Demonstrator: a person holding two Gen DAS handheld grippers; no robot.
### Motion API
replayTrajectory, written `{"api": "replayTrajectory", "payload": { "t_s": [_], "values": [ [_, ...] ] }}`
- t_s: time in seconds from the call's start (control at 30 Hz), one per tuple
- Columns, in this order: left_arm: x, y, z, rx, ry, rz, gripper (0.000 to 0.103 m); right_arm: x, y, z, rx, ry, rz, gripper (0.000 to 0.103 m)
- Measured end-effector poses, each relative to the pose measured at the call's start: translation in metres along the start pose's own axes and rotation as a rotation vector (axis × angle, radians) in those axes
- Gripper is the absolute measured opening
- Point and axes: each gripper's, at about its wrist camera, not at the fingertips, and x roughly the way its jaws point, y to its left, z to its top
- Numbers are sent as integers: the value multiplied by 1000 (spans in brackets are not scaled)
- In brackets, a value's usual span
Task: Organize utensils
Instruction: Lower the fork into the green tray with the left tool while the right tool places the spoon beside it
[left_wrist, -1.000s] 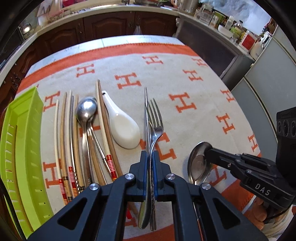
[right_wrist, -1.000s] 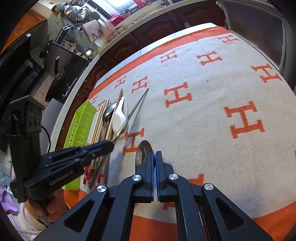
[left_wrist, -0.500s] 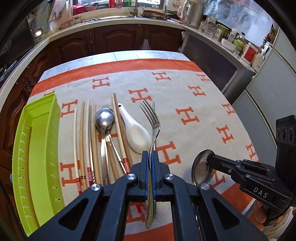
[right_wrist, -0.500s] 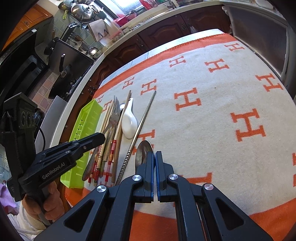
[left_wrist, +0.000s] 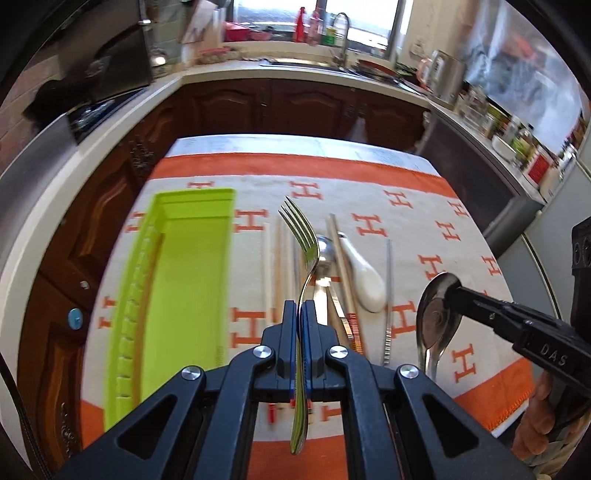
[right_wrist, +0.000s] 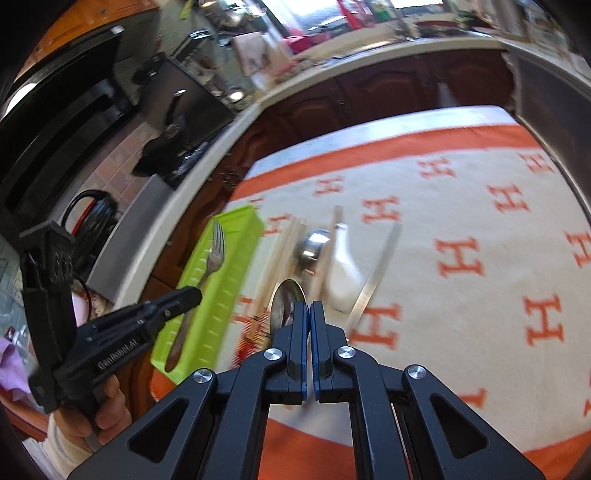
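My left gripper (left_wrist: 299, 306) is shut on a metal fork (left_wrist: 301, 240) and holds it in the air, tines forward, right of the green tray (left_wrist: 184, 280). In the right wrist view the fork (right_wrist: 214, 251) hangs over the tray (right_wrist: 221, 295), held by the left gripper (right_wrist: 195, 295). My right gripper (right_wrist: 308, 306) is shut on a metal spoon (right_wrist: 286, 301), lifted off the cloth; in the left wrist view the right gripper (left_wrist: 454, 291) pinches that spoon's (left_wrist: 434, 317) bowl. Chopsticks (left_wrist: 275, 266), a second metal spoon (left_wrist: 325, 254), a white ceramic spoon (left_wrist: 364, 280) and a table knife (left_wrist: 388, 295) lie on the cloth.
The table has an orange-bordered cloth with H marks (left_wrist: 406, 206). Dark wood cabinets (left_wrist: 295, 107) and a counter with a sink stand behind it. A steel appliance (left_wrist: 44, 162) is at the left.
Both grippers have risen and tilted up. The left one lifted the fork off the cloth and carried it left toward the green tray. The right one lifted its spoon and moved left.
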Motion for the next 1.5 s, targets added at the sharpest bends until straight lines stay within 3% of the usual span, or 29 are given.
{"api": "replayTrajectory", "payload": {
  "t_s": [0.2,0.5,0.6,0.73,0.93,1.1,1.5],
  "values": [
    [-3,56,-4,-102,-22,70,1,26,71,24,-116,5,24,2],
    [14,106,-16,-128,16,82,1,90,140,44,-210,37,-26,2],
    [21,115,-23,-128,39,78,1,114,147,49,-219,58,-54,2],
    [22,132,-27,-164,39,77,18,142,152,53,-233,77,-80,2],
    [17,157,-23,-233,-12,94,22,172,160,48,-259,128,-81,2],
    [29,176,-25,-285,10,146,22,186,170,39,-279,163,-68,2],
    [32,181,-27,-298,9,168,26,189,168,26,-261,198,-53,10]
  ]
}}
